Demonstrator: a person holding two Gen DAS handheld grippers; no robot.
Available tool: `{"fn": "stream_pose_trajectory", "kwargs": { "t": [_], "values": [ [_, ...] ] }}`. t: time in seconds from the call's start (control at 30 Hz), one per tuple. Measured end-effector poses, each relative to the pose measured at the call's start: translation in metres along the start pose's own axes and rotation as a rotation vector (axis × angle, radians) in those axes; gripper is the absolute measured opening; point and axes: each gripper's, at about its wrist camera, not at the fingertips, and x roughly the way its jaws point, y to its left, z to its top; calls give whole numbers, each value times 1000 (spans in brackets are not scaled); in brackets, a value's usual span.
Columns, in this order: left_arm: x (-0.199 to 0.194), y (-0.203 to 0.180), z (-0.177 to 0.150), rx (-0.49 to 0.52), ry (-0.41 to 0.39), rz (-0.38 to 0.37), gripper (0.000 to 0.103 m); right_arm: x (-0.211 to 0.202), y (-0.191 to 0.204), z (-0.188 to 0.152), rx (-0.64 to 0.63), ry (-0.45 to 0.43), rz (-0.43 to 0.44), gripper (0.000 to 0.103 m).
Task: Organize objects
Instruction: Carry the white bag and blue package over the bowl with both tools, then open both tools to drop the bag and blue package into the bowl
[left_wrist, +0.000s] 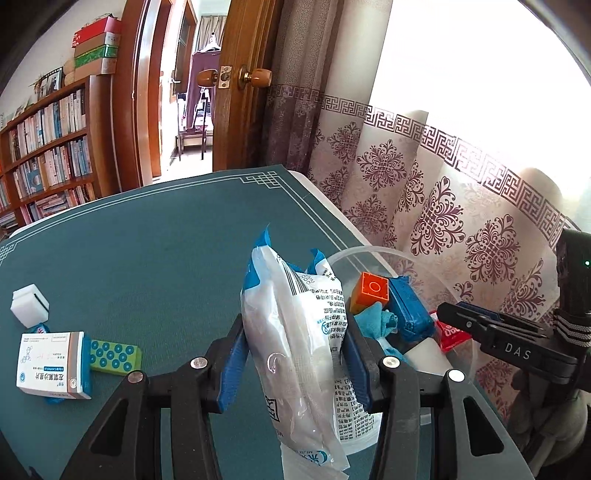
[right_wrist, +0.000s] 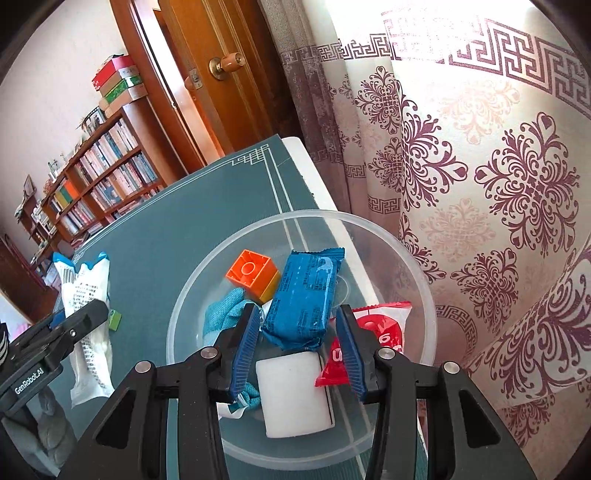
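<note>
Here, white plastic packet (left_wrist: 295, 343) with printed text clamped upright between left gripper (left_wrist: 295, 354) blue pads, held above green table mat (left_wrist: 147, 251), just left of clear plastic bowl (right_wrist: 388, 236). Same packet at far left of right wrist view (right_wrist: 86, 306). Inside bowl: orange block (right_wrist: 253, 275), blue wrapped pack (right_wrist: 304, 297), teal cloth (right_wrist: 223, 314), white foam block (right_wrist: 293, 393), red sachet (right_wrist: 373, 336). Right gripper (right_wrist: 301, 352) over bowl, fingers spread apart, gripping nothing, blue pack between them. Left on mat: medicine box (left_wrist: 51, 363), green dotted block (left_wrist: 115, 357) touching it, white sponge block (left_wrist: 29, 304) farther off. Beyond: patterned curtain (left_wrist: 443, 206), wooden door (left_wrist: 243, 81), bookshelf (left_wrist: 48, 147).
</note>
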Motion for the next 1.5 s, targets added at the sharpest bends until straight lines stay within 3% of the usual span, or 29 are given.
{"fn": "stream_pose_trajectory", "kwargs": {
  "t": [0.5,0.57,0.67,0.77,0.97,1.2,1.5],
  "values": [
    [57,-43,17,57,49,-125,52,-19,-12,-3,15,-32,31,45],
    [61,-43,17,53,53,-129,55,-19,-13,-4,15,-36,29,45],
    [60,-40,17,46,37,-118,82,-18,-14,-5,17,-32,30,45],
    [50,-31,18,22,13,-133,84,-15,-14,-6,14,-27,32,45],
    [31,-12,15,-2,-25,-73,85,-16,-10,-9,5,-26,43,45],
    [31,1,2,14,-20,53,87,-16,-4,-11,-7,-23,51,45],
    [45,-7,-6,65,-25,95,90,-18,5,-13,-21,-15,50,45]
  ]
}}
